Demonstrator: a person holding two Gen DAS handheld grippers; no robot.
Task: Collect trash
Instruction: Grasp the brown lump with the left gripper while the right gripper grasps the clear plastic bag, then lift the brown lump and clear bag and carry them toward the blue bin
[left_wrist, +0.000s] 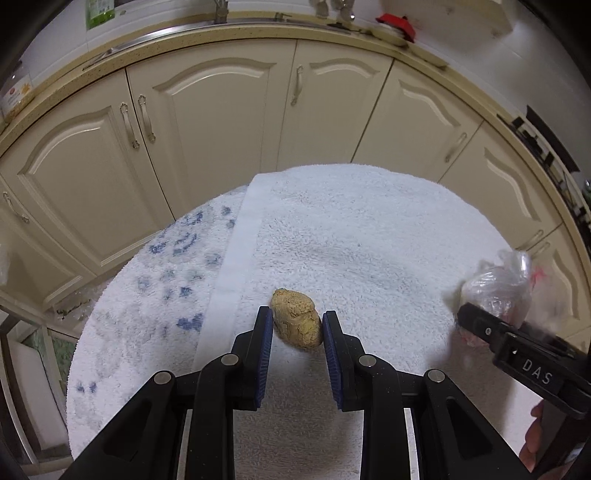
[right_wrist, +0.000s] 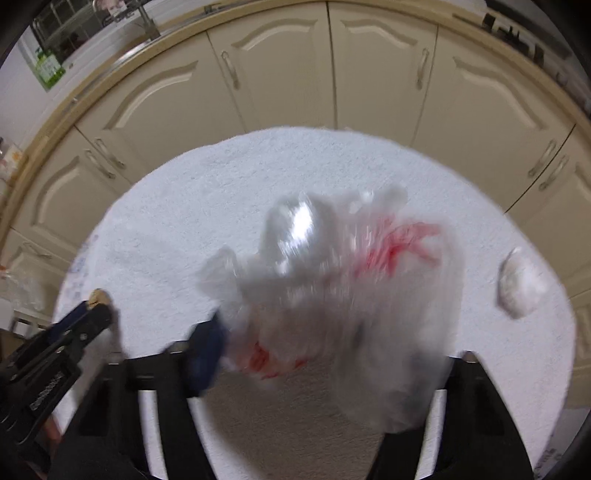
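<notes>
A tan, rough lump (left_wrist: 295, 320) lies on the white towel (left_wrist: 369, 229). My left gripper (left_wrist: 297, 317) is shut on the lump, one blue pad against each side. The same gripper (right_wrist: 96, 308) and lump (right_wrist: 98, 295) show at the lower left of the right wrist view. A crumpled clear plastic bag with red print (right_wrist: 332, 288) fills the space between the fingers of my right gripper (right_wrist: 325, 339). That gripper's left blue pad (right_wrist: 207, 354) presses the bag's edge, and the bag hides the other finger. From the left wrist, the bag (left_wrist: 498, 284) bulges out of the right gripper (left_wrist: 480, 319).
A small white crumpled wad (right_wrist: 521, 284) rests on the towel (right_wrist: 184, 206) at the right. Cream kitchen cabinet doors (left_wrist: 207, 122) stand close behind the towel-covered surface. Dishes and a red item (left_wrist: 397, 22) sit on the counter above. A hand (left_wrist: 533, 439) holds the right gripper.
</notes>
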